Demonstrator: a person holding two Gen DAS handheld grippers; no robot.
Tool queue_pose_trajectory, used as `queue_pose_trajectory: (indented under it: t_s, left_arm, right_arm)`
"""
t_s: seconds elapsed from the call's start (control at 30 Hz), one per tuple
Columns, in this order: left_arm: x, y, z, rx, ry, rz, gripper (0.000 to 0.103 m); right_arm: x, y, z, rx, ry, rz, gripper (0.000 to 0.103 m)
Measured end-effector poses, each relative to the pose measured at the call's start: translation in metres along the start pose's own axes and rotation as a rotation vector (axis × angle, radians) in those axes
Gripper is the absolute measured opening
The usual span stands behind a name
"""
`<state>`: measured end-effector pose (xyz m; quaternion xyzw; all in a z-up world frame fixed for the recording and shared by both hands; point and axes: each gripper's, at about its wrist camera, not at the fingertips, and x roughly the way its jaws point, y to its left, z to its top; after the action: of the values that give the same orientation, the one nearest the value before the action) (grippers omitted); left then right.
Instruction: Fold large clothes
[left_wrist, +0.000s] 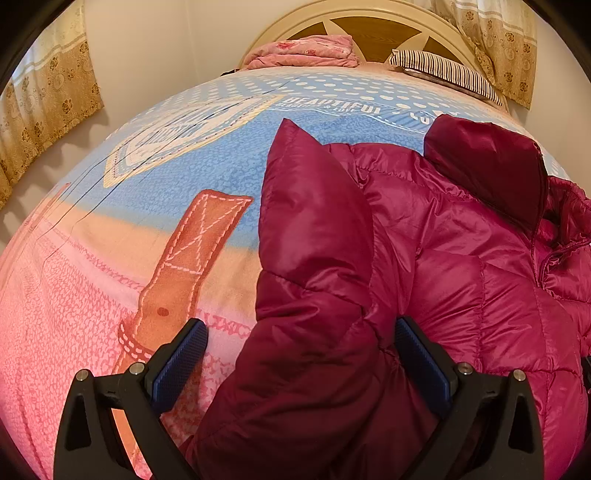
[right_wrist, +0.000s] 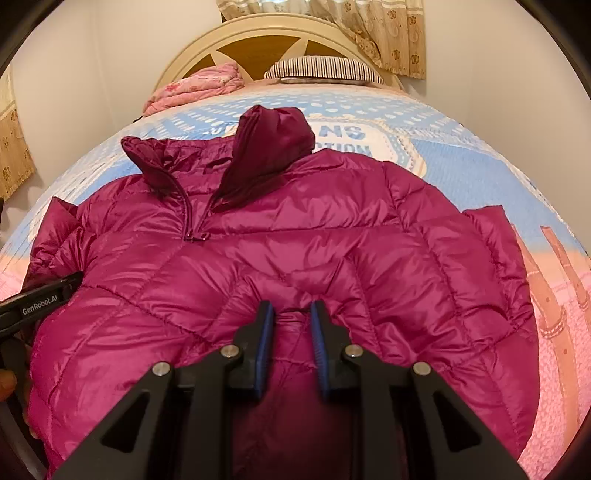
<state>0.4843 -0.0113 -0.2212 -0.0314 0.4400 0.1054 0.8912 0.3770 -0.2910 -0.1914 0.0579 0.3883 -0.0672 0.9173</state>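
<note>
A magenta puffer jacket (right_wrist: 295, 236) lies front up on the bed, collar (right_wrist: 266, 147) toward the headboard, zip partly open. In the left wrist view its left sleeve (left_wrist: 314, 258) lies between the wide-open fingers of my left gripper (left_wrist: 301, 332), which straddles the sleeve without pinching it. My right gripper (right_wrist: 291, 314) sits over the jacket's lower middle, its fingers close together with a fold of jacket fabric pinched between the blue pads. The left gripper's body (right_wrist: 40, 299) shows at the left edge of the right wrist view.
The bed has a blue, pink and orange printed cover (left_wrist: 147, 221). A folded pink quilt (right_wrist: 199, 88) and a striped pillow (right_wrist: 325, 70) lie by the cream headboard (right_wrist: 258, 33). Patterned curtains (left_wrist: 48, 103) hang on both sides.
</note>
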Motion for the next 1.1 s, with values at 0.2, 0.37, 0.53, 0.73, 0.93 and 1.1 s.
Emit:
queue_pose_trajectory:
  t_s: [0.2, 0.37, 0.53, 0.73, 0.93, 1.1]
  left_arm:
    - [-0.002, -0.003, -0.001, 0.005, -0.001, 0.008, 0.102]
    - [-0.006, -0.002, 0.002, -0.001, 0.004, -0.003, 0.102]
    - [-0.051, 0.007, 0.021, -0.003, -0.114, -0.052, 0.102]
    - [-0.061, -0.035, 0.052, 0.049, -0.120, -0.144, 0.102]
    - [-0.015, -0.056, 0.050, 0.080, -0.038, -0.090, 0.102]
    - [0.013, -0.053, 0.035, 0.077, -0.004, -0.062, 0.102]
  right_arm:
    - [0.000, 0.003, 0.002, -0.018, 0.008, -0.014, 0.024]
    - [-0.003, 0.004, 0.006, -0.045, 0.026, -0.017, 0.024]
    - [-0.033, -0.017, 0.029, 0.030, -0.054, 0.015, 0.044]
    - [-0.015, -0.035, 0.064, 0.023, -0.031, -0.049, 0.028]
    - [0.019, -0.054, 0.061, 0.034, 0.022, -0.075, 0.028]
    - [0.042, -0.051, 0.052, 0.012, 0.060, -0.062, 0.028]
